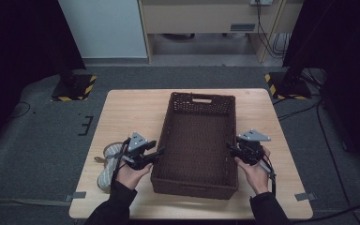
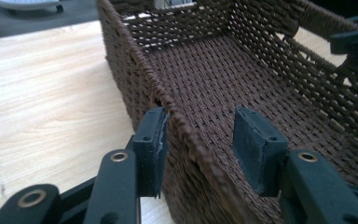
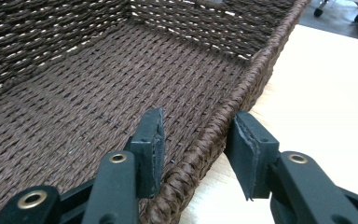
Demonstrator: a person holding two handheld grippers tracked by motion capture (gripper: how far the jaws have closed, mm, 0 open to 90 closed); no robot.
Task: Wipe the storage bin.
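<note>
Both claws, left (image 2: 200, 149) and right (image 3: 200, 149), unclenched astride brown wicker basket (image 1: 194, 140) walls (pads not pressing).

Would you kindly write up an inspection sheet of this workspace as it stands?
Surface: light wooden table, tape tabs at its near corners.
Job's things: empty brown woven basket at the middle.
Clutter: a pale shoe beside the left hand.
Grippers: left gripper straddles the basket's left wall, outer pad touching, inner pad apart; right gripper straddles the right wall, gaps at both pads.
Cables: cables run over the floor at right.
Surroundings: grey floor, hazard-striped stand bases, a cabinet behind.
</note>
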